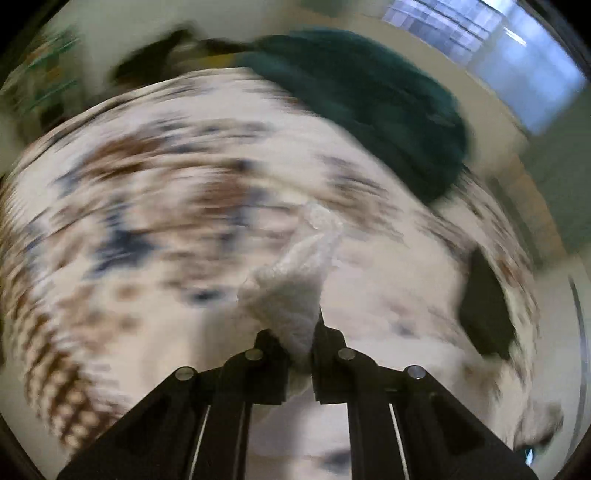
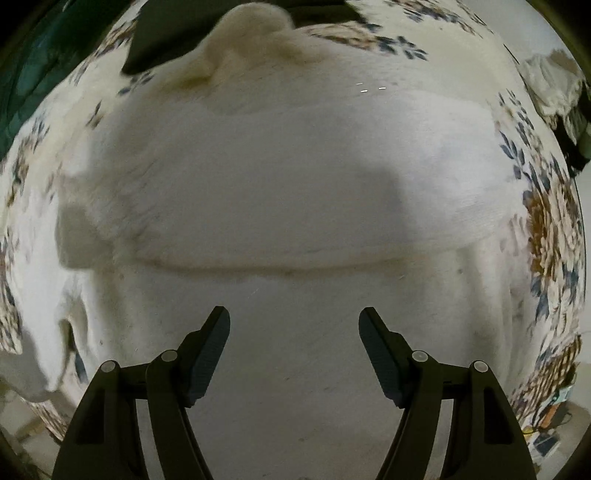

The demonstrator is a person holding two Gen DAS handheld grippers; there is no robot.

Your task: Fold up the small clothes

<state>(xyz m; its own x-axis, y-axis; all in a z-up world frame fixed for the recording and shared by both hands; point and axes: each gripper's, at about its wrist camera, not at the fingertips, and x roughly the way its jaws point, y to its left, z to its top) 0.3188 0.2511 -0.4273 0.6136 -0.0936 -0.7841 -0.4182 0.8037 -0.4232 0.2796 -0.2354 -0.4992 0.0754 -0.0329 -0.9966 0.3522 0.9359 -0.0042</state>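
Observation:
In the left wrist view my left gripper [image 1: 300, 332] is shut on a strip of white knitted cloth [image 1: 295, 273], which rises out of the jaws above a motion-blurred flower-patterned sheet [image 1: 147, 192]. In the right wrist view a white garment [image 2: 280, 177] lies spread flat on the flowered sheet [image 2: 546, 221], with a fold edge running across its middle and a bunched part at the top. My right gripper [image 2: 294, 325] hangs open straight above the garment's near half, nothing between its fingers.
A dark green garment [image 1: 369, 96] lies at the far right of the sheet, and a black item [image 1: 487, 306] sits at the right. A black cloth [image 2: 173, 33] lies beyond the white garment. White and dark clothes [image 2: 557, 92] are piled at the right edge.

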